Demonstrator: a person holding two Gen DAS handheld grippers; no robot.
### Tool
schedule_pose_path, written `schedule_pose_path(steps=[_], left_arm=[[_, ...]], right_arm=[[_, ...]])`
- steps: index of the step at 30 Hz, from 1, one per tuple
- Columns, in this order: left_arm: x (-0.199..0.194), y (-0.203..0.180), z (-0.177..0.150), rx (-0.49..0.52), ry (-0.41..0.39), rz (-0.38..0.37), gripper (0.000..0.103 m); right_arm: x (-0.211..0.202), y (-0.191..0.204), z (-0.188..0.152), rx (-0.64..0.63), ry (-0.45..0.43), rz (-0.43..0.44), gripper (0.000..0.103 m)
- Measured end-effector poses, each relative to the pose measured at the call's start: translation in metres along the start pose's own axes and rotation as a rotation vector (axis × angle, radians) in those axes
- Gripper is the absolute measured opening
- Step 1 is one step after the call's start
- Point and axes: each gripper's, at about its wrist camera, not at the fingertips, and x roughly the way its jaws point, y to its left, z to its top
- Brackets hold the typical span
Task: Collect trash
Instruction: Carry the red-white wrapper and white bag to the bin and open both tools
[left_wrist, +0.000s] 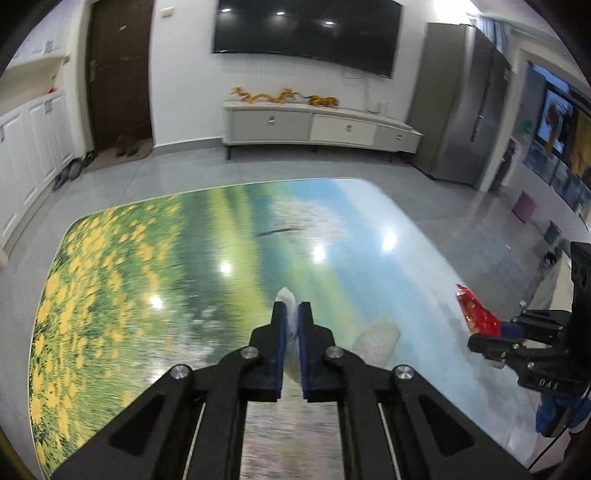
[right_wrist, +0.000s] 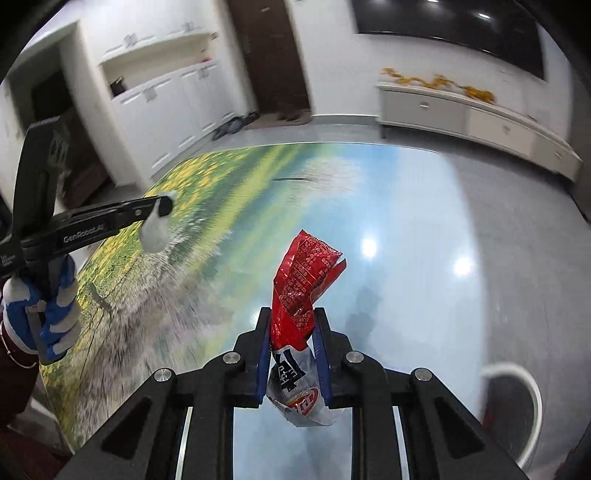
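Above table | left tool: one tissue | right tool: one wrapper

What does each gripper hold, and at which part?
The left gripper pinches a white tissue at its upper end. The right gripper clamps a red snack wrapper around its middle.

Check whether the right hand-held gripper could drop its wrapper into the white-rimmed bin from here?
Probably yes. The right hand-held gripper holds the crinkled red-and-white plastic snack wrapper above the table; the round white-rimmed bin sits just to its right, nothing visible between.
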Motion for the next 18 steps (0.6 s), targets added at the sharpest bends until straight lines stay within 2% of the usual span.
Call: schedule_pose_path(steps=[4, 9, 14, 18], left_arm=[[0.002, -0.049, 0.008, 0.069, 0.007, -0.055, 0.006], [0.023, -0.124, 0.021, 0.143, 0.054, -0.162, 0.006], [0.061, -0.209, 0.031, 0.231, 0.130, -0.262, 0.006], [0.097, -0.263, 0.034, 0.281, 0.186, -0.282, 0.006]], right_arm=[[-0.034, -0.036, -0.027, 0.080, -0.008, -0.095, 0.020], [-0.070, -0.092, -0.059, 0.196, -0.023, -0.215, 0.020], [-0.083, -0.140, -0.081, 0.283, -0.011, -0.305, 0.020], [-0.078, -0.177, -0.094, 0.349, 0.010, -0.344, 0.020]])
